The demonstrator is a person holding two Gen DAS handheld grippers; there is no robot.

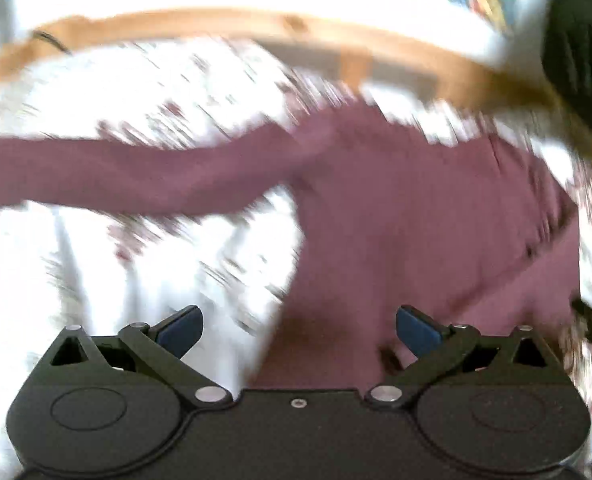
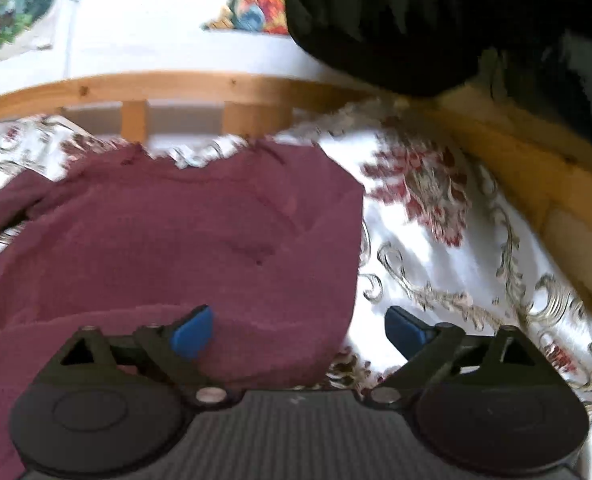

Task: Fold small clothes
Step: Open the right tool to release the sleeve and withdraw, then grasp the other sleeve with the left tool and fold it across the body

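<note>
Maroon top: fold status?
Done: the right side of the maroon top looks folded in, leaving a straight edge. In hand: nothing; left gripper and right gripper are both open and empty. Left: one long sleeve still lies spread across the floral bedspread.

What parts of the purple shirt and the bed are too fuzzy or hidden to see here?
- Left wrist view: the maroon shirt and flowered bedspread are smeared by motion blur; the shirt's stretched-out sleeve end is cut off by the left edge.
- Right wrist view: the shirt's near hem is hidden behind the right gripper.
- Right wrist view: a dark object covers the wooden bed frame corner.
</note>
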